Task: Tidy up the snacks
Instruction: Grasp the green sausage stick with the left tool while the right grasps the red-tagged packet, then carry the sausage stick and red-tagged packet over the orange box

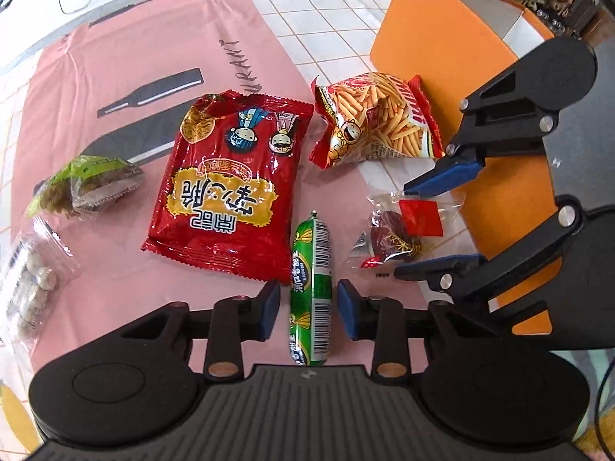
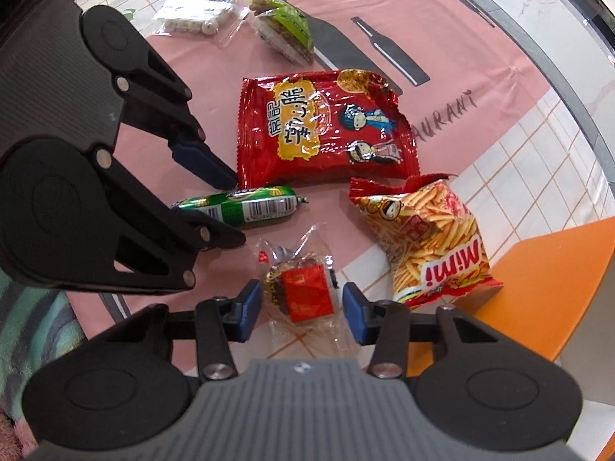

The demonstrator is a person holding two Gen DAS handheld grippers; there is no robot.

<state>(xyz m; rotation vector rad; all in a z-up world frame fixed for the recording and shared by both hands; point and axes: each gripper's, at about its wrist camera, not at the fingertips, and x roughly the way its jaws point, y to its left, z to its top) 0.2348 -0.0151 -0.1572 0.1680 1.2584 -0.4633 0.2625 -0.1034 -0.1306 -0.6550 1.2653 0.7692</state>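
A green sausage stick (image 1: pixel 312 269) lies on the pink mat (image 1: pixel 115 77) between the pads of my left gripper (image 1: pixel 308 309). A gap shows on each side, so it stands open. In the right wrist view the same left gripper (image 2: pixel 236 209) straddles the sausage (image 2: pixel 246 207). My right gripper (image 2: pixel 303 311) stands open around a clear-wrapped dark snack with a red label (image 2: pixel 307 296), pads not touching it. From the left wrist view the right gripper (image 1: pixel 403 230) brackets that snack (image 1: pixel 403 226).
A big red bag (image 1: pixel 234 188) lies mid-mat, and a fries bag (image 1: pixel 376 119) leans by an orange box (image 1: pixel 423 30) at the right. A green-wrapped cake (image 1: pixel 88 184) and a clear pack of white balls (image 1: pixel 30 284) sit at the left.
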